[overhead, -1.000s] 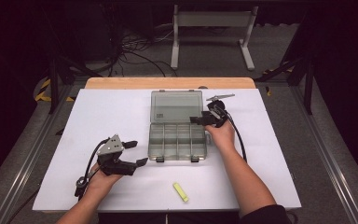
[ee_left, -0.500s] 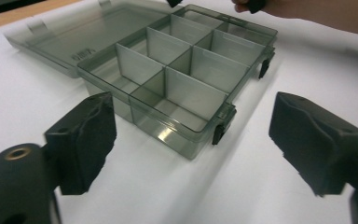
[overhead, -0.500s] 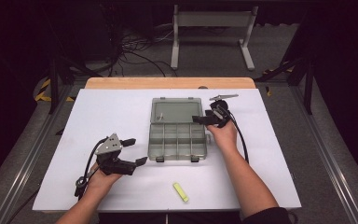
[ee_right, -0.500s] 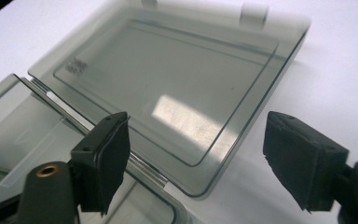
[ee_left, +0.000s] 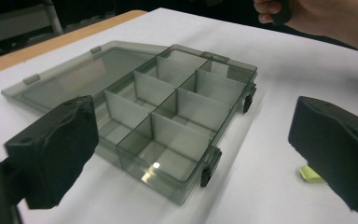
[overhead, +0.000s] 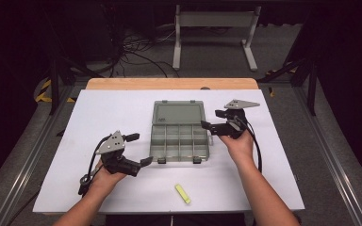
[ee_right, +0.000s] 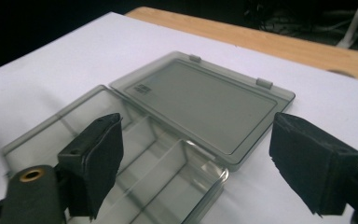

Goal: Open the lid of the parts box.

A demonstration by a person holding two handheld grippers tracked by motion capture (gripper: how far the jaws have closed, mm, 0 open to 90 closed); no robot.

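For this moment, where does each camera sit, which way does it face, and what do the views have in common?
High view: above the person's side, looking forward and down on the white table; both forearms, left gripper and right gripper show.
Left gripper view: rides the left gripper, jaws wide apart, facing the open compartment box; the other hand shows top right.
Right gripper view: rides the right gripper, jaws apart, above the box's flat lid.
Shared: all three show the box; high and left gripper views share the yellow piece.
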